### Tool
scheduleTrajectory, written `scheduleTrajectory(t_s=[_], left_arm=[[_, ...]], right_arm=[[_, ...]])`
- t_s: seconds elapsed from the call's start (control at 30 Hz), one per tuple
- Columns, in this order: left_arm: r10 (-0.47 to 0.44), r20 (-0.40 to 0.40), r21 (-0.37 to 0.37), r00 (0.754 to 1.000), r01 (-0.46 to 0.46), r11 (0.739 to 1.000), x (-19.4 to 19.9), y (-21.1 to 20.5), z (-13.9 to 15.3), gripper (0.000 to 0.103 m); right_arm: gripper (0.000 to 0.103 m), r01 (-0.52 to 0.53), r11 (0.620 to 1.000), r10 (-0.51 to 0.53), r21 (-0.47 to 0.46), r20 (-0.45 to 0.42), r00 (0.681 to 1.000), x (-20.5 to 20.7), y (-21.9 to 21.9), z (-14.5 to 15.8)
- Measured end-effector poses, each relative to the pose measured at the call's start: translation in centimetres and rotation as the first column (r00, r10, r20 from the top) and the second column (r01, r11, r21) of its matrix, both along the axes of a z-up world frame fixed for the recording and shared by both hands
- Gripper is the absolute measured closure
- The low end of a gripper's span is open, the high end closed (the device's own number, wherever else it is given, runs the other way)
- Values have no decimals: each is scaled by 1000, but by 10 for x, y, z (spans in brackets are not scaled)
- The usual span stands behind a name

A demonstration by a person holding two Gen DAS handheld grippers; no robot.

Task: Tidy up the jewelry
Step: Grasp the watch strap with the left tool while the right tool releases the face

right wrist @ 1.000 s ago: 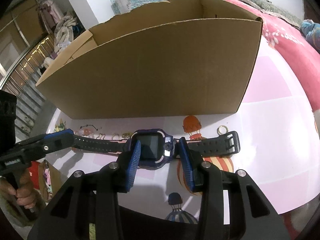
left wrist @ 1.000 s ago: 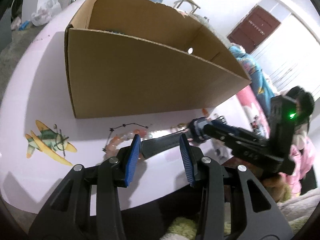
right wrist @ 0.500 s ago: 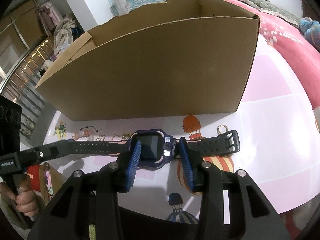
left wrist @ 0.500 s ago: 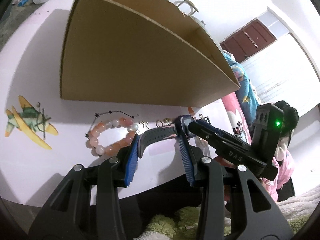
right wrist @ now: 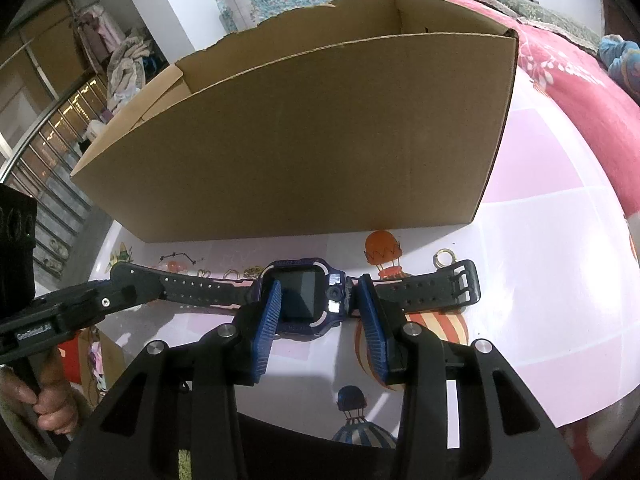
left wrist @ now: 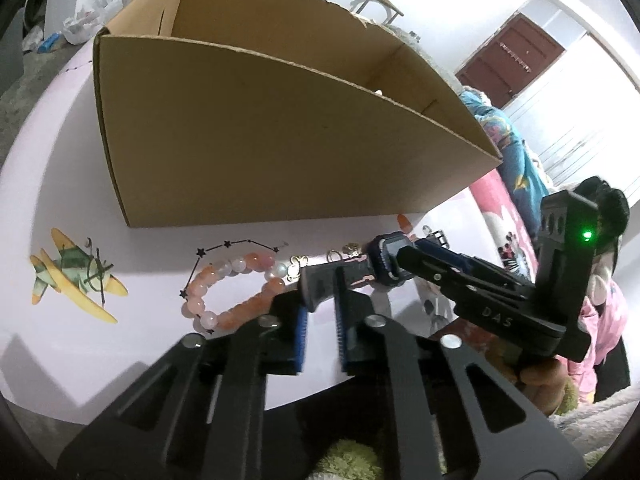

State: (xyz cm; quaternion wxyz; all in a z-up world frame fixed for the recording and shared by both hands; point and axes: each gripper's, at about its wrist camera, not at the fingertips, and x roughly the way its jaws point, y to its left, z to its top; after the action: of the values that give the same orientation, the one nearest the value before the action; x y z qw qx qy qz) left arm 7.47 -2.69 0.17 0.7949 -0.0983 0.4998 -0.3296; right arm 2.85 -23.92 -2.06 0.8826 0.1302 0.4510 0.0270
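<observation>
Two hand-held grippers on watch (right wrist: pixel 306 294), left (left wrist: pixel 320 304) clamped on strap, right (right wrist: pixel 318 300) gripping case.

Two close wrist cams, angled down, both on watch (right wrist: pixel 308 294) & box (left wrist: pixel 280 140)

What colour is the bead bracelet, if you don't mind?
Pale pink and peach bead bracelet, clearest in the left wrist view.

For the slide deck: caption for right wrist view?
Right gripper clasps smartwatch body before cardboard box.
</observation>
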Motion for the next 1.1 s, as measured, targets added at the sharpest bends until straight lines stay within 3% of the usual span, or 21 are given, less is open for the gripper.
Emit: scheduleTrajectory(t_s=[0.33, 0.8, 1.1], left_arm=[[-36, 86, 172, 996, 21, 985, -9, -20, 4, 100], [-64, 148, 266, 987, 23, 964, -19, -25, 5, 100], [-71, 161, 293, 984, 21, 956, -22, -27, 2, 100]], right_arm=[[64, -5, 1000, 5, -3, 5, 1000, -1, -1, 0], [62, -13, 1000, 12, 20, 18, 1000, -5, -7, 4], [53, 69, 997, -72, 39, 66, 995, -29, -42, 23]])
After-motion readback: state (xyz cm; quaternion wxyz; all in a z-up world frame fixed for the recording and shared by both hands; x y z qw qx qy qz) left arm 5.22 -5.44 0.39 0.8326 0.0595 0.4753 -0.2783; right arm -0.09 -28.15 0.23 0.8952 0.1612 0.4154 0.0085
